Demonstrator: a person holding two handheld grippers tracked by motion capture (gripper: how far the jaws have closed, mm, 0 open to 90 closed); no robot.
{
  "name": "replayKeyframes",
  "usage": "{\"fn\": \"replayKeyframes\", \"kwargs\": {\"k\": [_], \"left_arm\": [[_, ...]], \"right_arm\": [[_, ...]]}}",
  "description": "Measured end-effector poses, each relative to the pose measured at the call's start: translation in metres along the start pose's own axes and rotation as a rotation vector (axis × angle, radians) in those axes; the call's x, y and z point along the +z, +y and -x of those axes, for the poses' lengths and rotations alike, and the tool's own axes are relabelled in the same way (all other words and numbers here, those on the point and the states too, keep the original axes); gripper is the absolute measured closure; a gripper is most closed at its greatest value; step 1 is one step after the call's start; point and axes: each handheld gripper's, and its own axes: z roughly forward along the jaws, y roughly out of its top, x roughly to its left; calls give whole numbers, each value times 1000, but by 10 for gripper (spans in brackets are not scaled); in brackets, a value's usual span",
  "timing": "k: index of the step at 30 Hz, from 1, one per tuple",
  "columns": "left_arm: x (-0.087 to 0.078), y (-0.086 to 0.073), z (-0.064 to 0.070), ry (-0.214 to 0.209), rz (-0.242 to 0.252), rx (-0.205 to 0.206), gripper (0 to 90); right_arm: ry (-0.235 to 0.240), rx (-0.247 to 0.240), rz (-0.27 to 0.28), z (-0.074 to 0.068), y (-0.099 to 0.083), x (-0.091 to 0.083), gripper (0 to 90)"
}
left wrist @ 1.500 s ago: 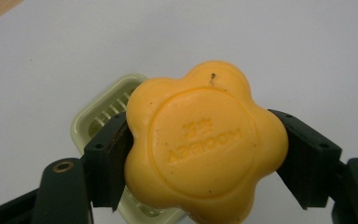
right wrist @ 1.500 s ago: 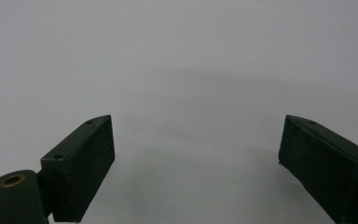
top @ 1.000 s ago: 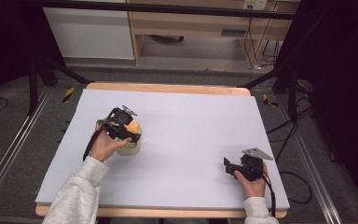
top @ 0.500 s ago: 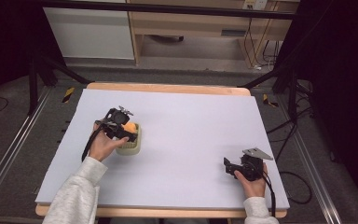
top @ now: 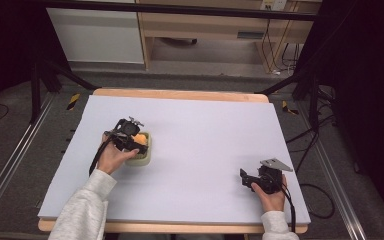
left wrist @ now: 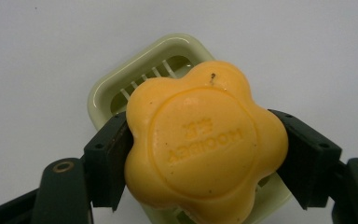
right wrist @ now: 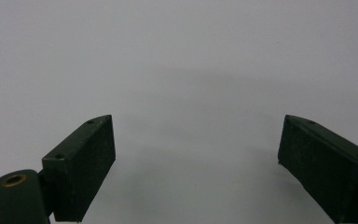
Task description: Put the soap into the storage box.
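Note:
An orange flower-shaped soap bar (left wrist: pixel 205 144) with raised lettering is clamped between the jaws of my left gripper (left wrist: pixel 200 158). Just beneath it sits a pale green slotted soap dish (left wrist: pixel 158 65). In the high view the left gripper (top: pixel 132 142) holds the soap (top: pixel 141 138) over the dish (top: pixel 142 156) at the left middle of the table. My right gripper (top: pixel 247 180) rests near the table's front right, jaws wide apart over bare surface, as the right gripper (right wrist: pixel 196 168) view confirms.
The table (top: pixel 205 130) has a pale lilac top with a wooden rim. Beyond its far edge stand a white cabinet (top: pixel 97 32) and a wooden shelf unit (top: pixel 205 25). Black frame legs and cables flank both sides.
The left gripper with the soap has shifted slightly toward the person, staying over the dish. The right gripper has not moved.

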Motion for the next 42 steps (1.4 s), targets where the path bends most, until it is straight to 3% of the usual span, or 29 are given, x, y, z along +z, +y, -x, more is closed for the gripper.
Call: {"fn": "replayKeyframes", "kwargs": {"k": [32, 42], "left_arm": [[12, -6, -3, -7, -22, -8, 264], [13, -9, -5, -17, -8, -12, 260]], "right_arm": [[-3, -9, 2, 0, 0, 0, 118], [-5, -11, 2, 0, 0, 0, 118]]}}
